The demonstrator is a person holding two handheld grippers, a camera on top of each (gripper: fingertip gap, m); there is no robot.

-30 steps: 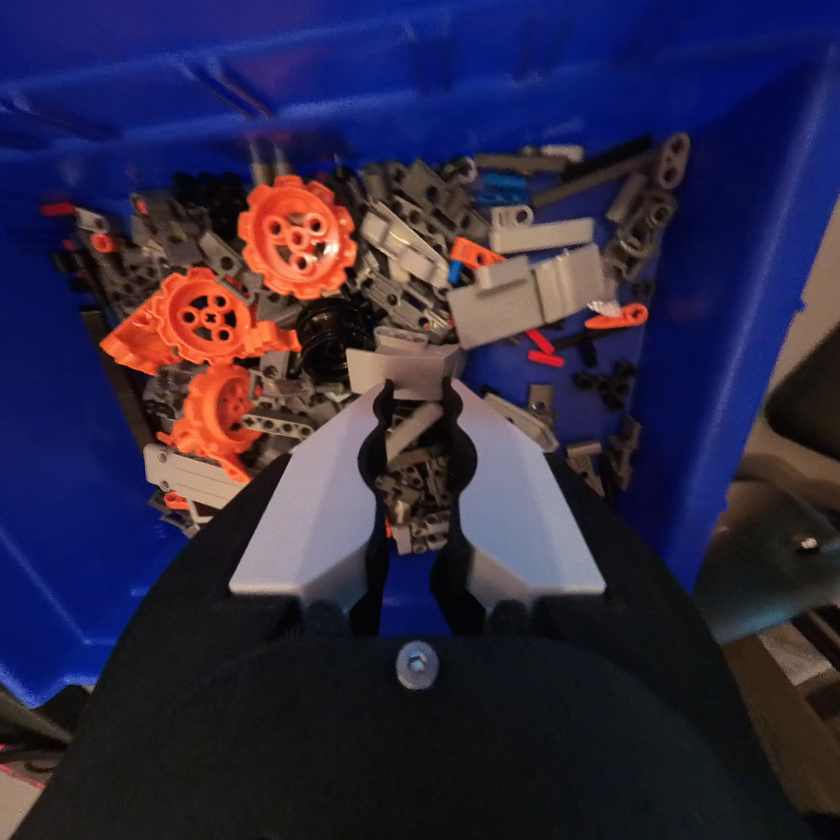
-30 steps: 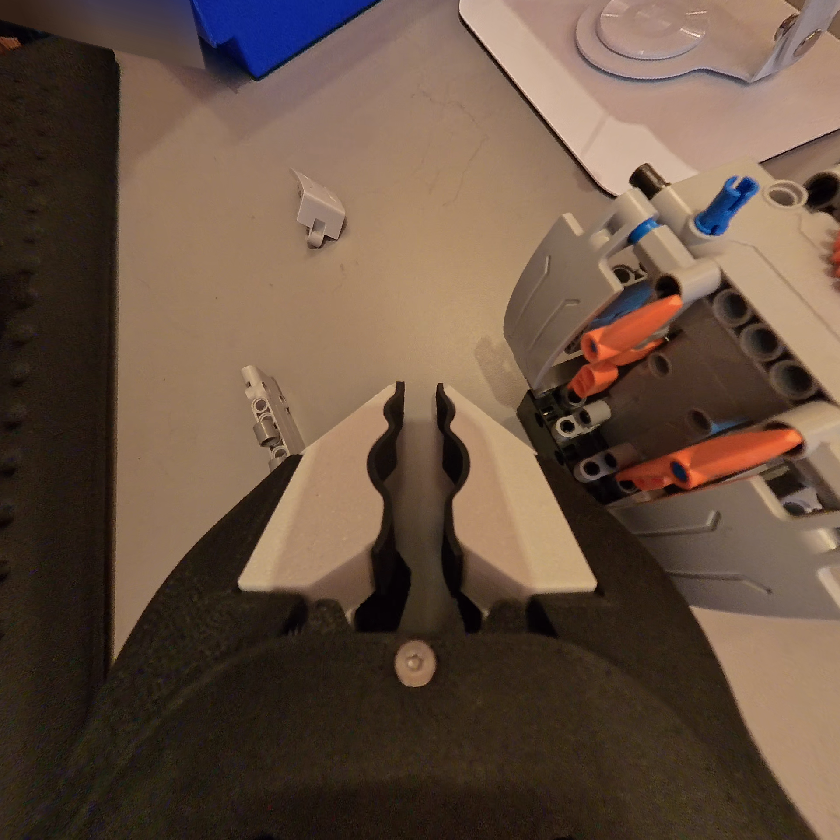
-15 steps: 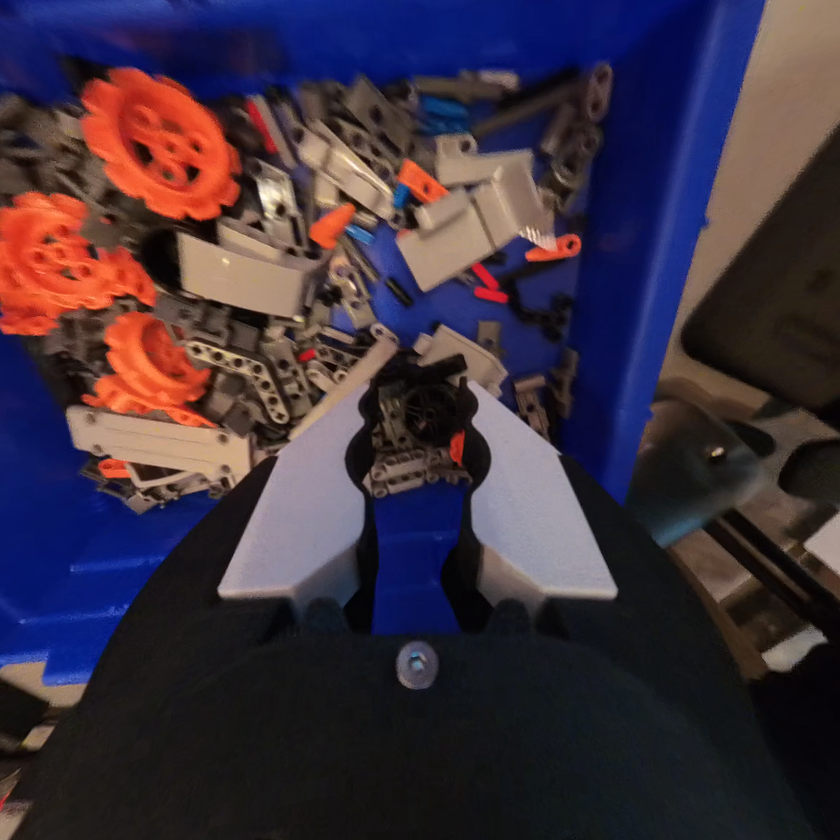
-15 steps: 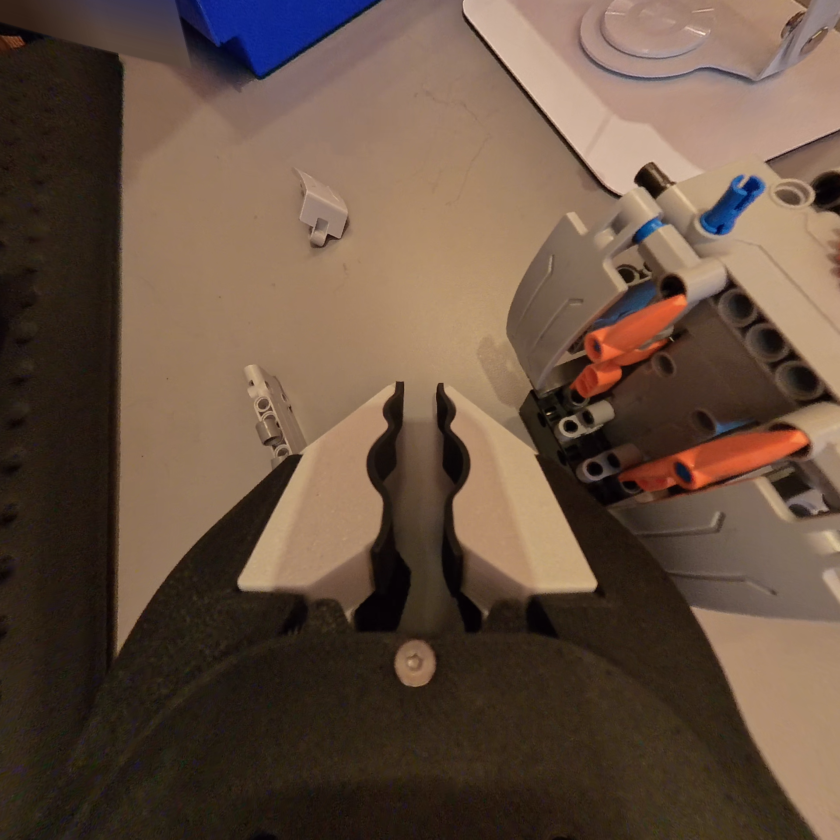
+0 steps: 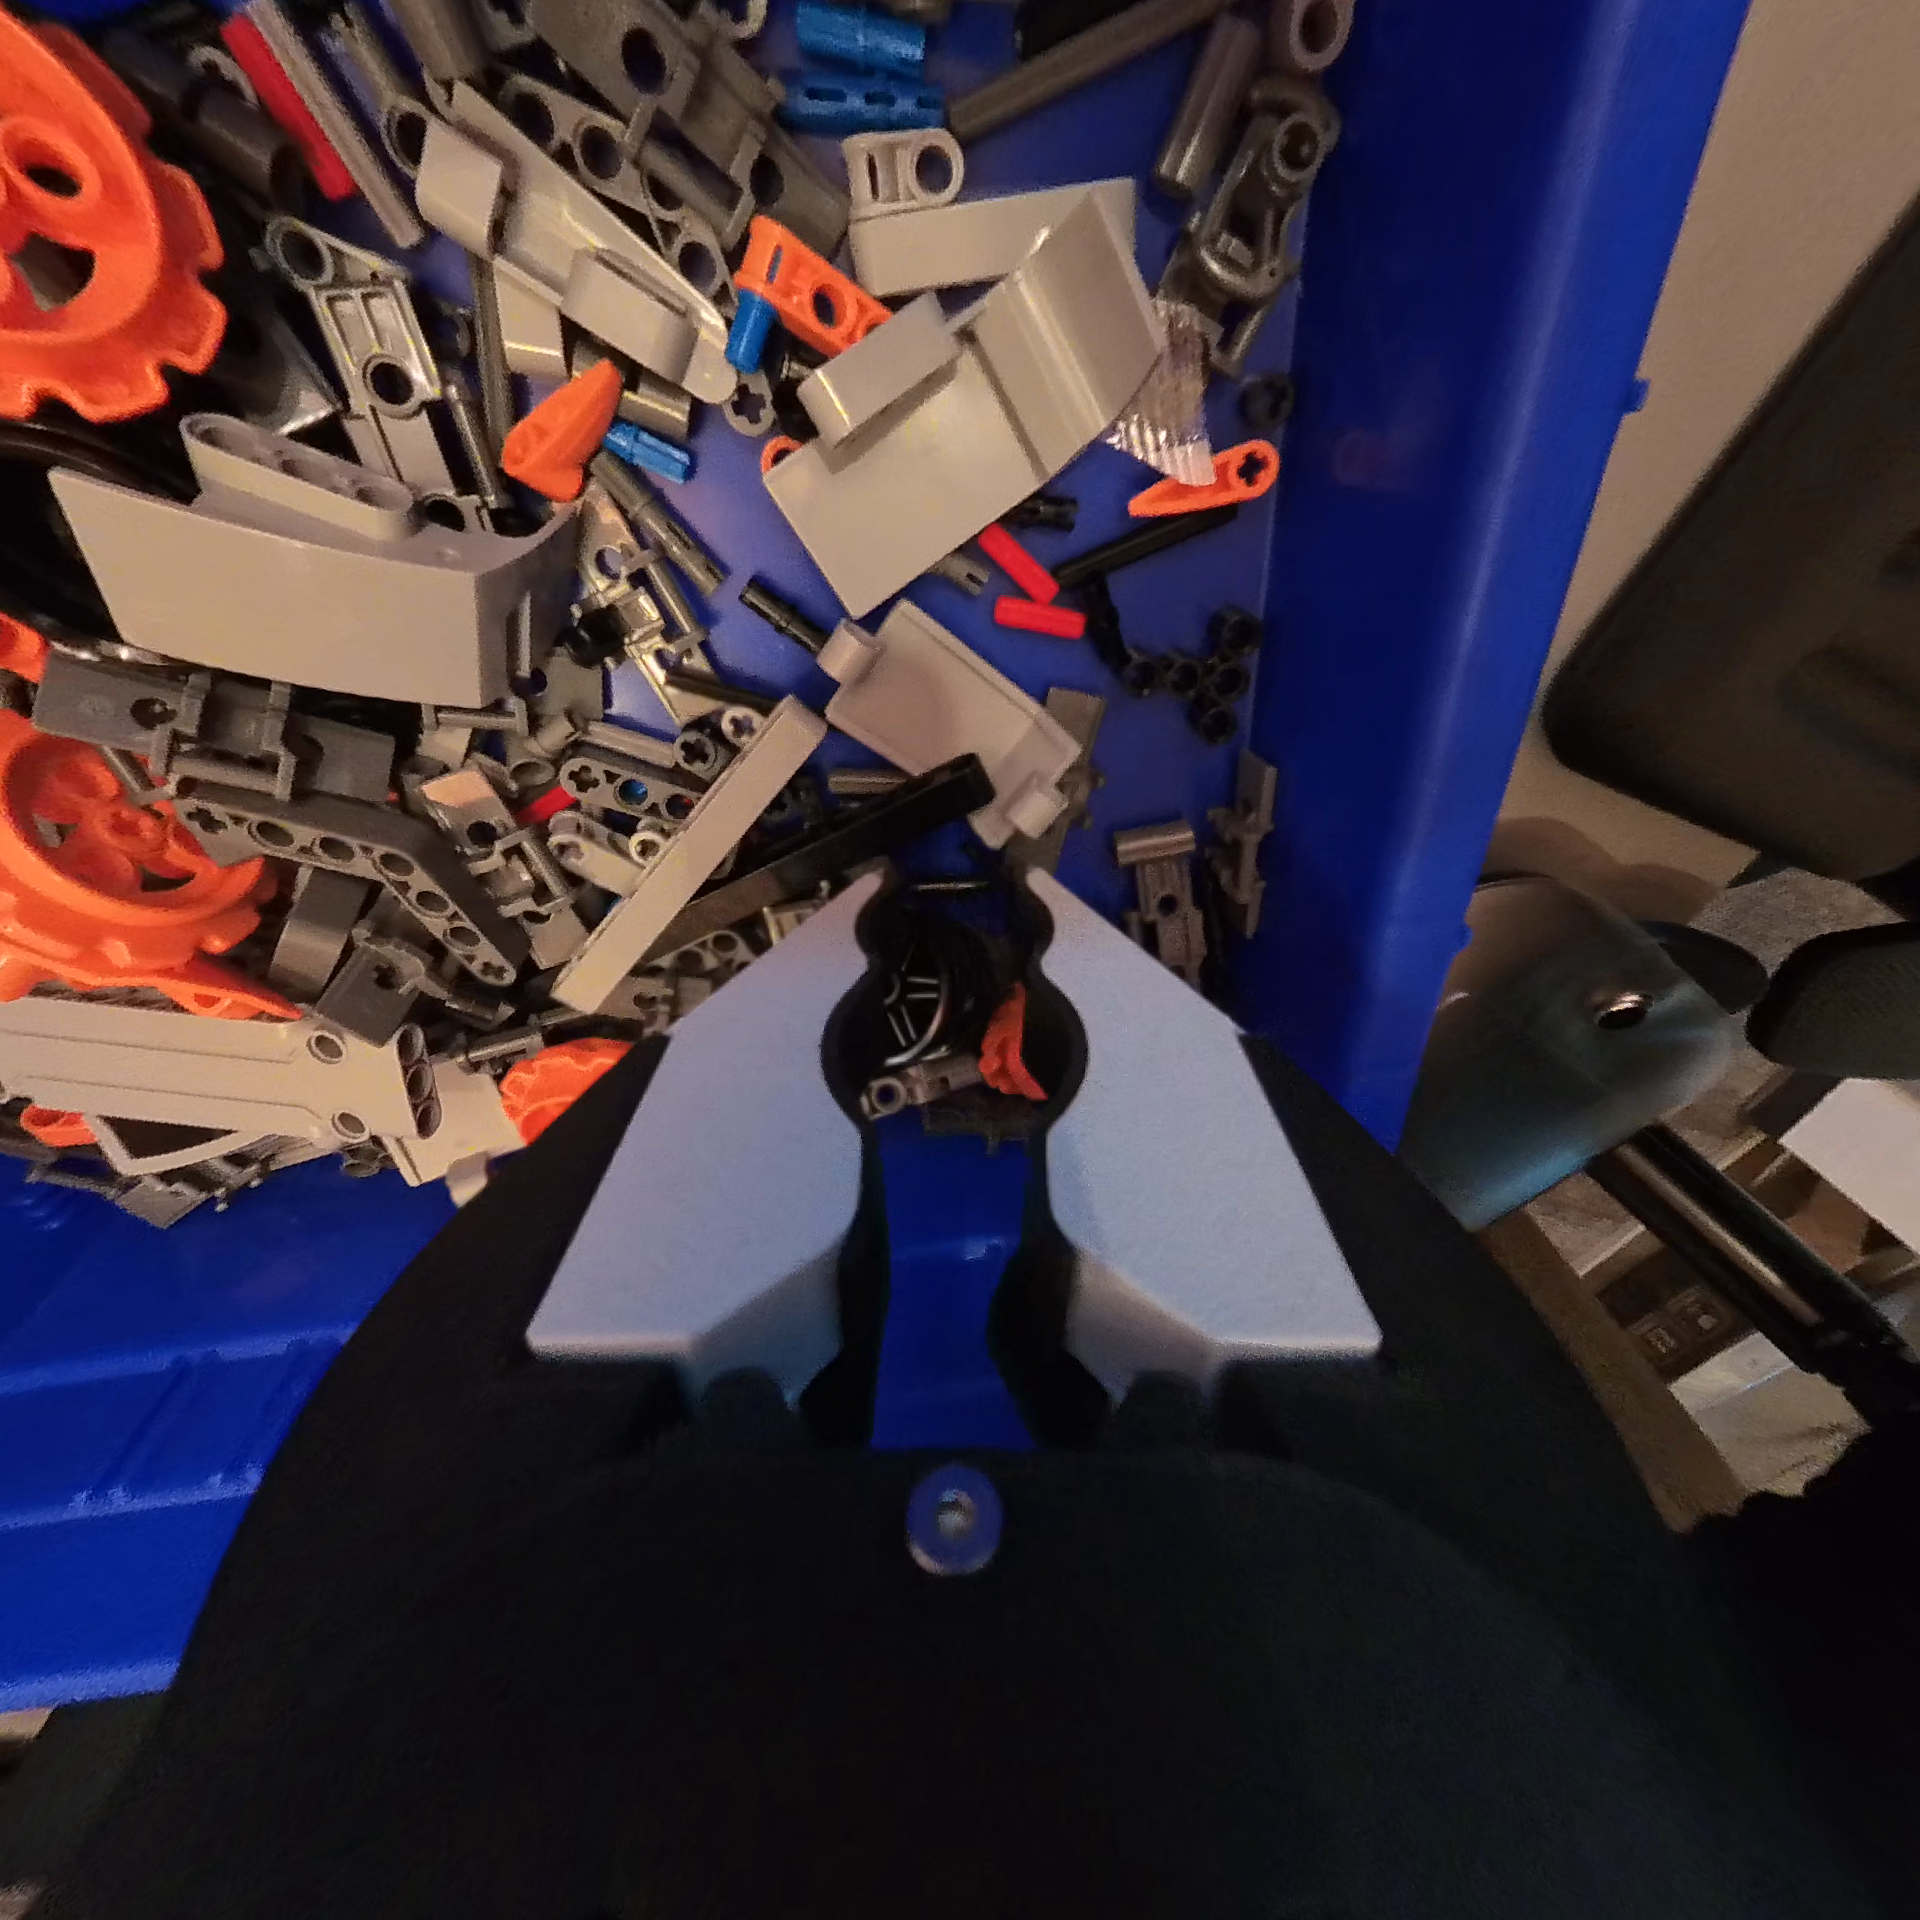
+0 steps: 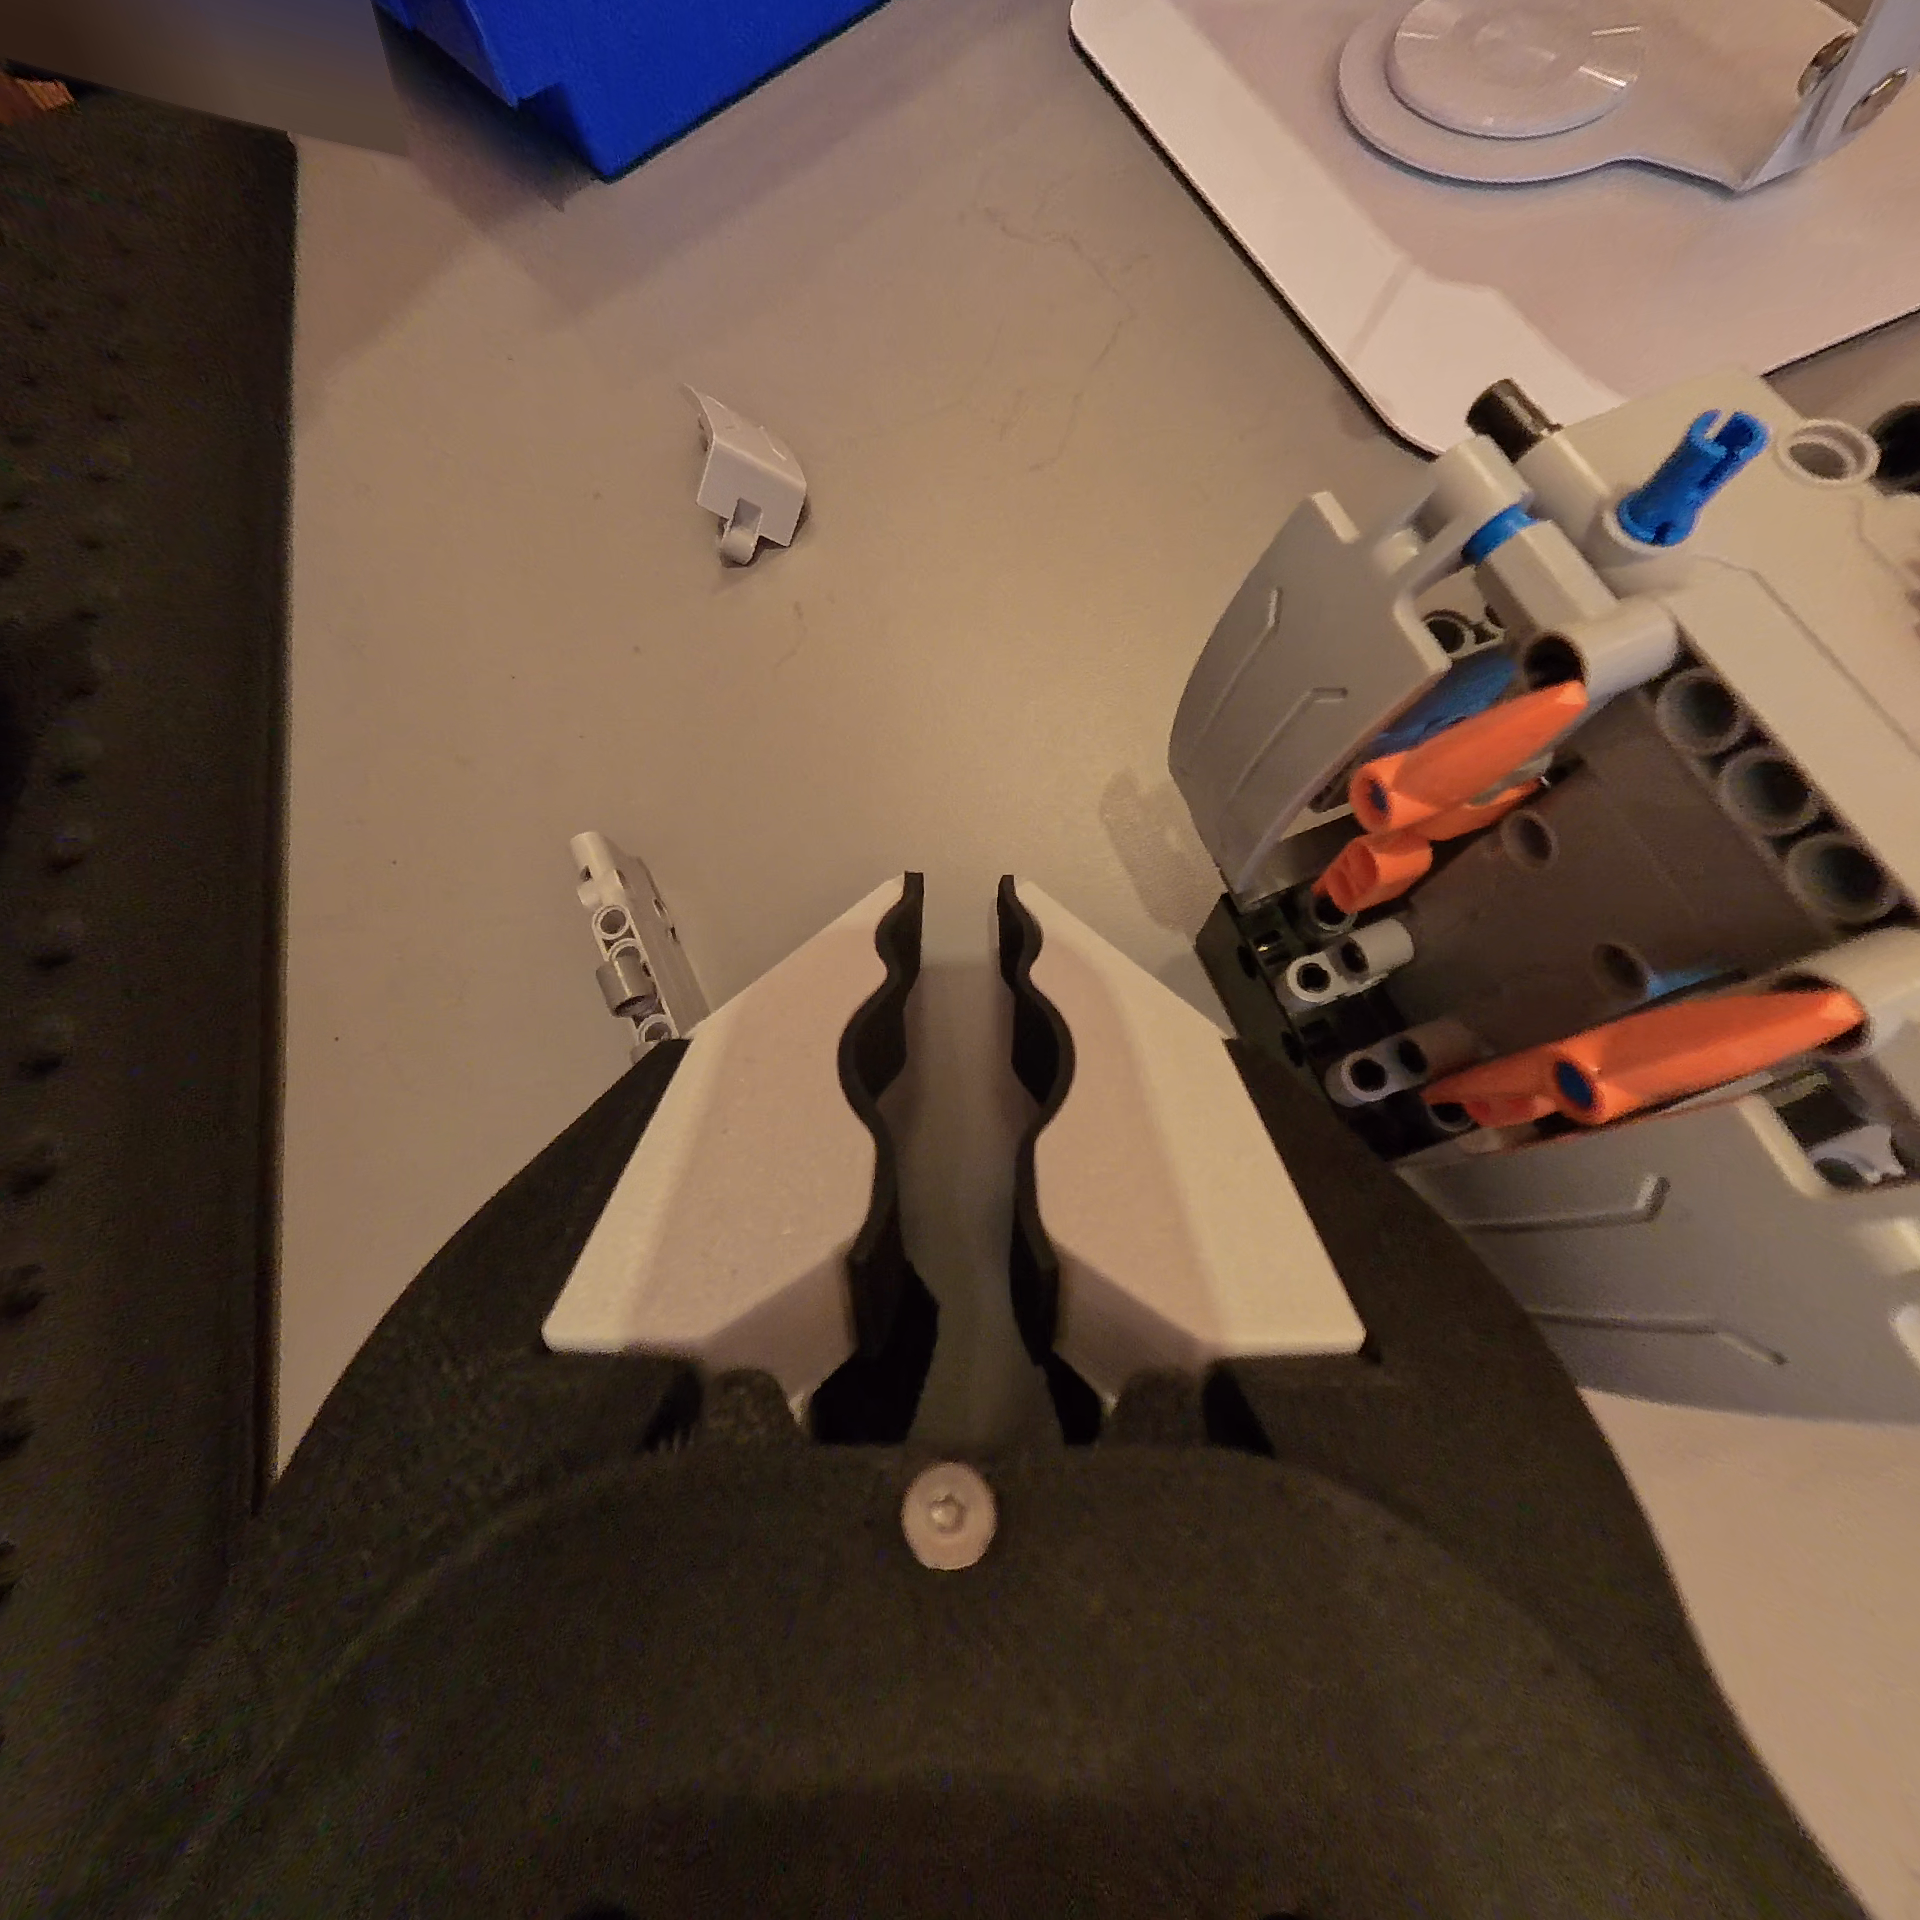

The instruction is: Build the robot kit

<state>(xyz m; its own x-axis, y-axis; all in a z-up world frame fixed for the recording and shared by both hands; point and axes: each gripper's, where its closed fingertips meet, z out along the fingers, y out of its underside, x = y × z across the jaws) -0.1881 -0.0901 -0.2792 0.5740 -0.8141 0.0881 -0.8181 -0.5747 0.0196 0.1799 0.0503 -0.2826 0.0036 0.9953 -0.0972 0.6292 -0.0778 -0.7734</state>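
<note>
Left hand-held gripper (image 5: 951,883) apart over blue bin (image 5: 1382,623) of toy parts (image 5: 914,416), right hand-held gripper (image 6: 958,883) slightly apart above surface (image 6: 935,436) beside toy model (image 6: 1621,935).

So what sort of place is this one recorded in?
Probably a hobby or office desk: a blue bin of loose construction-toy parts, a half-built grey model on a grey tabletop, and a white stand base.

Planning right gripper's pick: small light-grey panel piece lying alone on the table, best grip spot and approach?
Grip the small light-grey panel piece across its flat main body, coming from above with the jaws spanning its short width. It lies flat and alone on the table, all sides free; avoid the thin connector tab on its near edge. The right gripper is open and empty.
</note>
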